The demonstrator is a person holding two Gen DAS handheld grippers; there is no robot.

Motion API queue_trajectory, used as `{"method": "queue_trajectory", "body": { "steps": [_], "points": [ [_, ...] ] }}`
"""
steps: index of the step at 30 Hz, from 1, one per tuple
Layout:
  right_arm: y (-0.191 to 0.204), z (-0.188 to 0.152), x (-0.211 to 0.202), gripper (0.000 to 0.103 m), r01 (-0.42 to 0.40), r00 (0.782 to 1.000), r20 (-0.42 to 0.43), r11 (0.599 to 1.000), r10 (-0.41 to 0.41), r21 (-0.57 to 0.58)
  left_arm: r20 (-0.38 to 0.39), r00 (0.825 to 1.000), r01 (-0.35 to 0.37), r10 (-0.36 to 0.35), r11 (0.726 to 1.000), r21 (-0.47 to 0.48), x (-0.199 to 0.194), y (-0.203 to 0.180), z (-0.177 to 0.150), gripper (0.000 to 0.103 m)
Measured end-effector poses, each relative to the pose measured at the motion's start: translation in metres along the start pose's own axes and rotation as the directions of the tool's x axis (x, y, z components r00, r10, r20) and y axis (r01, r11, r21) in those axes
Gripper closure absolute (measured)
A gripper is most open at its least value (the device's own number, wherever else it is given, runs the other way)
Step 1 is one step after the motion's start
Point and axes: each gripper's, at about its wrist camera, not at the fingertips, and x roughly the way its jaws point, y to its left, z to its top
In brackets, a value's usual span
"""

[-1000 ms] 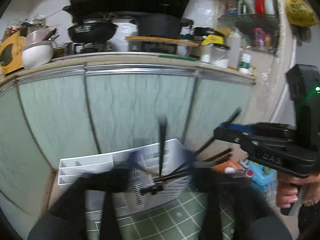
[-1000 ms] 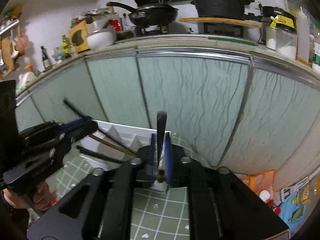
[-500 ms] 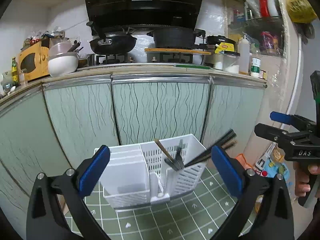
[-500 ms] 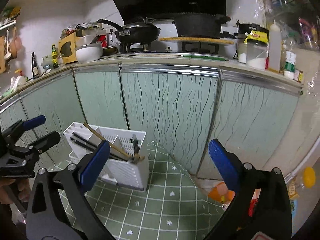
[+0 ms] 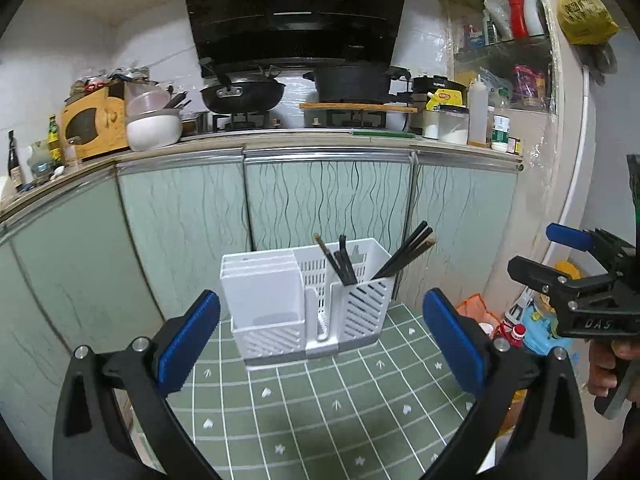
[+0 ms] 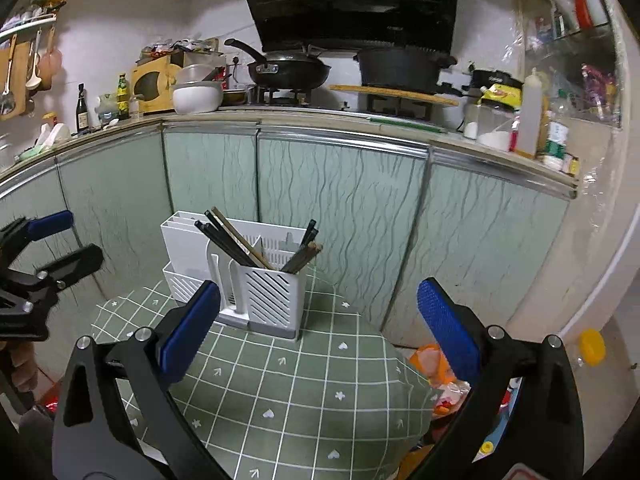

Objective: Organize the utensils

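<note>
Left wrist view: the left tool (image 5: pixel 320 336) is spread wide, nothing in it, and the white slotted plastic utensil caddy (image 5: pixel 308 300) sits on the green checked cloth surface (image 5: pixel 320 408) with black chopsticks (image 5: pixel 404 256) leaning out. Right wrist view: the right tool (image 6: pixel 320 328) has just finished opening and is empty too, with the caddy (image 6: pixel 240 280) ahead on the cloth (image 6: pixel 288 392), apart from both pads.

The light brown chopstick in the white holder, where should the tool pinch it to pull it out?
Probably near its top end. The light brown chopstick leans in the white holder, and only its upper half sticks out above the rim, pointing up and to the left in the right wrist view. Black chopsticks lie right against it, so come from above, at the tip, and pull along its slant.
</note>
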Motion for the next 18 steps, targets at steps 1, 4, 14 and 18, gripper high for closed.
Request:
{"method": "queue_trajectory", "body": {
  "steps": [1, 4, 14, 18],
  "points": [
    [0.001, -0.003, -0.003, 0.008, -0.001, 1.0, 0.002, 1.0, 0.001, 0.0, 0.003, 1.0, -0.005, 0.005, 1.0, -0.005, -0.004, 0.001, -0.001, 0.005],
    [0.006, -0.012, -0.016, 0.008, -0.005, 1.0, 0.003, 1.0, 0.005, 0.001, 0.013, 1.0, -0.022, 0.022, 1.0, -0.013, -0.021, 0.002, -0.008, 0.005],
    [0.016, -0.036, -0.058, 0.008, -0.001, 1.0, 0.022, 1.0, 0.001, -0.003, 0.049, 0.997, -0.062, 0.065, 0.997, -0.053, -0.063, 0.009, -0.033, 0.005],
    [0.02, -0.048, -0.07, 0.008, 0.003, 0.999, 0.034, 1.0, -0.003, -0.008, 0.036, 0.995, -0.089, 0.092, 0.994, -0.059, -0.068, 0.013, -0.046, 0.005]
  ]
}}
